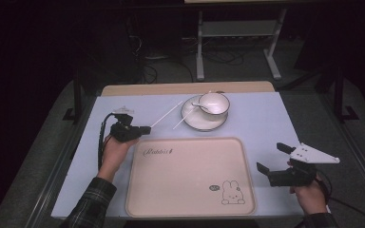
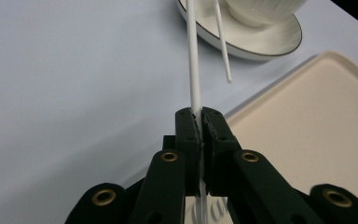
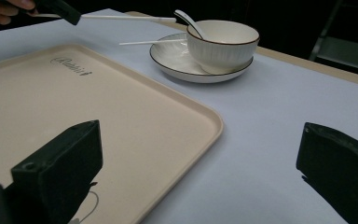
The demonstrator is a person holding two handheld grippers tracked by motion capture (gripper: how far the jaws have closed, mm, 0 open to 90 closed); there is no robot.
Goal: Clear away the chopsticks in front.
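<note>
One chopstick lifted, one left on the plate

Our left gripper (image 2: 200, 122) clamps a chopstick (image 2: 194, 60) that juts ahead toward the plate (image 2: 279, 41); the second chopstick (image 2: 223, 44) waits there. Our right gripper (image 1: 272, 159) gapes, idle.

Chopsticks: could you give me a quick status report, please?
Left gripper shut on one chopstick. Right gripper open, beside tray. Other chopstick leaning on plate. Nothing in the way.

We saw the bowl (image 2: 265, 9) cut off at twelve o'clock in the left gripper view, and the held chopstick (image 2: 194, 60) ran off there too.
</note>
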